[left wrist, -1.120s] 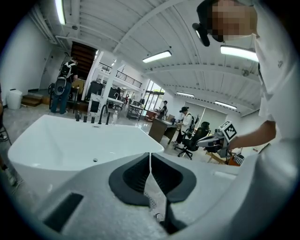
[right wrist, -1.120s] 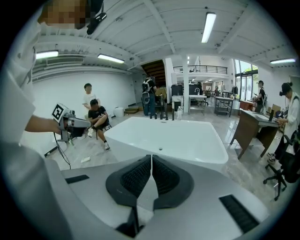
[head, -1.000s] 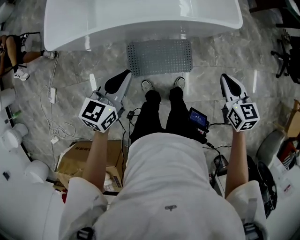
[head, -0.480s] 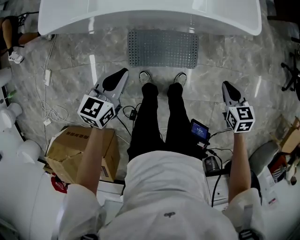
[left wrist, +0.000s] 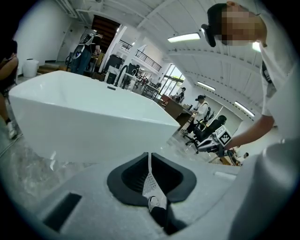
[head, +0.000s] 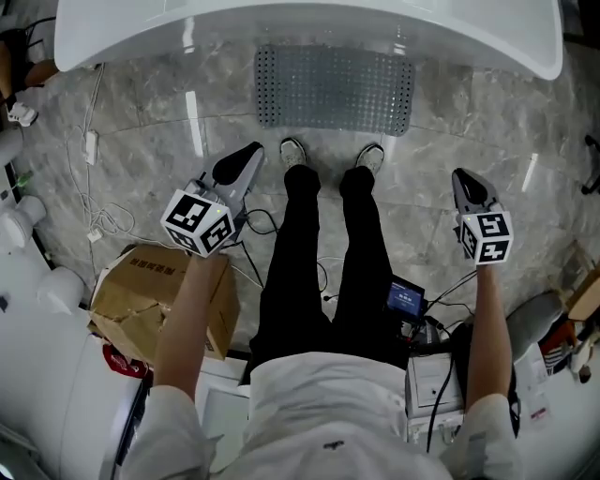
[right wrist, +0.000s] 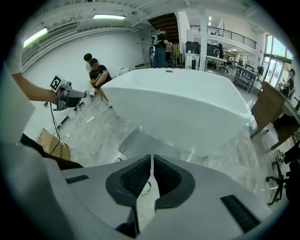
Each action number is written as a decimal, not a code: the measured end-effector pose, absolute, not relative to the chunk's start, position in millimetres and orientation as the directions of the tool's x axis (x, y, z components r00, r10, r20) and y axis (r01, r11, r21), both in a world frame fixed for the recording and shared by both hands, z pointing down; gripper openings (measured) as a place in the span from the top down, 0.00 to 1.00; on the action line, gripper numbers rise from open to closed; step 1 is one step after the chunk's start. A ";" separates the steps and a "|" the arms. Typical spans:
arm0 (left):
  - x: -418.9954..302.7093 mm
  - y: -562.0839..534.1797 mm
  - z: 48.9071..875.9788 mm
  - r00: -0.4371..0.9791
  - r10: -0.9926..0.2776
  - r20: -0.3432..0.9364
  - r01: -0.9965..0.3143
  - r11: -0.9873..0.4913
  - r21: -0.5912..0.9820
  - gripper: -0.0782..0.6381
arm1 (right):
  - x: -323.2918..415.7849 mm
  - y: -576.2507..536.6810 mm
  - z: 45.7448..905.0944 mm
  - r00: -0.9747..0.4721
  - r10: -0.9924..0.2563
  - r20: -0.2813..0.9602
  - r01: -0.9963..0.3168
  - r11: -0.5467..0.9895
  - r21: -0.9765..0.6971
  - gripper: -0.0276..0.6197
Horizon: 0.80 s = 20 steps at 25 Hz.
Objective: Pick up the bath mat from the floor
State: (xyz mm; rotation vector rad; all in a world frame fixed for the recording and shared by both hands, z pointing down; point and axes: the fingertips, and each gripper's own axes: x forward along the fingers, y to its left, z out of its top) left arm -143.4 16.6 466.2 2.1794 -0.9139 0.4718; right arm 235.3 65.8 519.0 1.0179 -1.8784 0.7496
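A grey perforated bath mat lies flat on the marble floor, tucked against the white bathtub, just ahead of the person's shoes. The right gripper view shows the mat beyond the jaws, partly under the tub's edge. My left gripper hangs left of the person's legs, short of the mat, jaws shut and empty. My right gripper hangs to the right of the legs, also shut with nothing held. In the left gripper view, a sliver of the mat and one shoe show through the slit between the closed jaws.
A cardboard box sits on the floor at the lower left, with cables trailing beside it. Electronic gear and wires hang at the person's right hip. Other people sit beyond the tub's far end.
The view has tipped forward: tub and mat sit higher and larger in frame. Both grippers have stayed on either side of the legs, shut.
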 end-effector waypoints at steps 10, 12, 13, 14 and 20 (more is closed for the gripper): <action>-143.7 0.0 565.0 0.644 -0.453 0.617 -0.765 -0.402 0.504 0.86 | 253.2 23.8 608.1 -0.322 -0.309 0.895 -0.834 0.540 -0.114 0.94; -144.6 -4.3 582.7 0.639 -0.444 0.628 -0.768 -0.398 0.501 0.86 | 255.8 15.7 628.0 -0.324 -0.300 0.897 -0.836 0.534 -0.123 0.94; -145.0 -6.1 591.6 0.637 -0.439 0.634 -0.771 -0.397 0.498 0.86 | 257.0 12.7 637.7 -0.323 -0.297 0.899 -0.839 0.529 -0.126 0.94; -145.4 -8.0 600.5 0.634 -0.435 0.639 -0.772 -0.398 0.495 0.86 | 257.7 10.3 647.3 -0.322 -0.294 0.900 -0.843 0.522 -0.130 0.94; -151.2 -20.9 654.8 0.610 -0.432 0.664 -0.791 -0.382 0.478 0.85 | 256.1 3.0 705.8 -0.307 -0.277 0.911 -0.852 0.506 -0.134 0.94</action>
